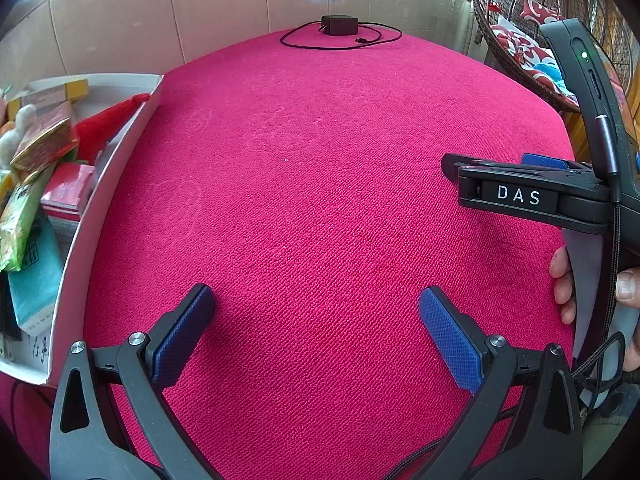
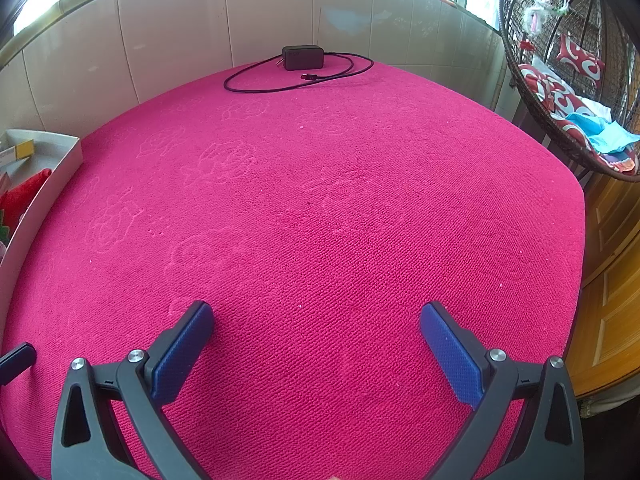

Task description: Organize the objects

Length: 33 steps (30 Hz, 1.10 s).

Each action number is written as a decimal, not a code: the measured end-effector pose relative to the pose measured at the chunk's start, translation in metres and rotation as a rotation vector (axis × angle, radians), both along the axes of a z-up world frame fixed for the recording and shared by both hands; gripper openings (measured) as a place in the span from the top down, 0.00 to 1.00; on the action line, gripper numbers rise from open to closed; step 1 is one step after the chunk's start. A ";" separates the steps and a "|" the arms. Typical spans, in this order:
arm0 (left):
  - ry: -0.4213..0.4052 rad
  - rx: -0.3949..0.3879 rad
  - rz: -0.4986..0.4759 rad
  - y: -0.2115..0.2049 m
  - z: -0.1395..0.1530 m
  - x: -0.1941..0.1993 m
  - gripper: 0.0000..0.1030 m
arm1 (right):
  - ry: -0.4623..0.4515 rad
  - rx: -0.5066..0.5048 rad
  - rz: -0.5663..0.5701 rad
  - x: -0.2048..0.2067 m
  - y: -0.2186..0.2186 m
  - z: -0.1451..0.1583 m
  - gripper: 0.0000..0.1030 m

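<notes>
A: Where is the thing to be organized found?

B: A black power adapter (image 2: 303, 57) is seen at the far edge of the desk (image 2: 320, 208), close to the tiled wall (image 2: 172, 36). Its black cable (image 2: 280, 82) is laid in a loose loop on the pink cloth, in front of it and to both sides. In the left wrist view the adapter (image 1: 340, 25) is likewise seen at the far rim.

A: How are the tongs held?

B: The left tongs (image 1: 316, 326) are held low over the near part of the desk, jaws spread wide, nothing between the blue pads (image 1: 450, 340). The right tongs (image 2: 316, 344) are held the same way, wide apart and with nothing gripped. In the left view the right tongs (image 1: 454, 166) are seen from the side, reaching in from the right, with the holding hand (image 1: 564, 284) partly shown; whether they are parted cannot be told from that angle.

A: And the edges and room?

B: A white box (image 1: 108, 188) filled with packets and a red cloth item is set along the desk's left edge. A wicker hanging chair (image 2: 568, 80) with red cushions is seen beyond the right far corner. A broad stretch of cloth lies between both tongs and the adapter.
</notes>
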State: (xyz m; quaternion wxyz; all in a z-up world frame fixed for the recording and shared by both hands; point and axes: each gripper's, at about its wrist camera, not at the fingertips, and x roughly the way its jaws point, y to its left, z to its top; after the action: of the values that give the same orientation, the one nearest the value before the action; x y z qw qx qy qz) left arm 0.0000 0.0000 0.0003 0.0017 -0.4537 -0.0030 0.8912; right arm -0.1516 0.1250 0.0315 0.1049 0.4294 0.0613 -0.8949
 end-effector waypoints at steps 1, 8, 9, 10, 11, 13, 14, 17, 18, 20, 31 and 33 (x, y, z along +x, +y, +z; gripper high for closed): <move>0.000 0.000 0.000 0.000 0.000 0.000 0.00 | 0.000 0.000 0.000 0.000 0.000 0.000 0.00; 0.000 0.000 0.000 0.000 0.000 0.000 0.00 | 0.000 0.000 0.000 0.001 0.002 0.000 0.00; 0.000 0.000 0.000 0.000 0.000 0.000 0.00 | 0.000 -0.001 0.000 0.001 0.002 0.000 0.00; 0.000 0.000 0.000 0.000 0.000 0.000 0.00 | 0.000 0.000 0.000 0.002 0.002 0.000 0.00; 0.000 0.000 0.000 0.000 0.000 0.000 0.00 | 0.000 -0.001 0.001 0.002 0.002 0.000 0.00; 0.000 0.000 0.000 0.000 0.000 0.000 0.00 | 0.000 -0.001 0.001 0.002 0.003 0.000 0.00; 0.000 -0.001 0.000 0.000 0.000 0.000 0.00 | 0.000 0.000 0.001 0.002 0.002 0.001 0.00; 0.000 0.000 0.000 0.000 0.000 0.000 0.00 | 0.000 0.000 0.001 0.002 0.002 0.001 0.00; 0.000 0.000 0.000 0.000 0.000 0.000 0.00 | -0.001 0.000 0.001 0.002 0.002 0.001 0.00; 0.000 0.000 0.000 0.000 0.000 0.000 0.00 | -0.001 0.000 0.001 0.002 0.002 0.001 0.00; -0.001 0.001 0.000 0.001 0.001 0.000 0.00 | 0.000 0.000 0.001 0.000 0.001 0.001 0.00; 0.000 0.002 0.000 0.002 -0.001 -0.001 0.00 | -0.001 0.000 0.001 0.000 0.002 0.001 0.00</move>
State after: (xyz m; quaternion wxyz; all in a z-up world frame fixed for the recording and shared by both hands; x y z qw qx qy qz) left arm -0.0013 0.0017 -0.0003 0.0021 -0.4537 -0.0038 0.8911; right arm -0.1515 0.1265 0.0322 0.1053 0.4297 0.0617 -0.8947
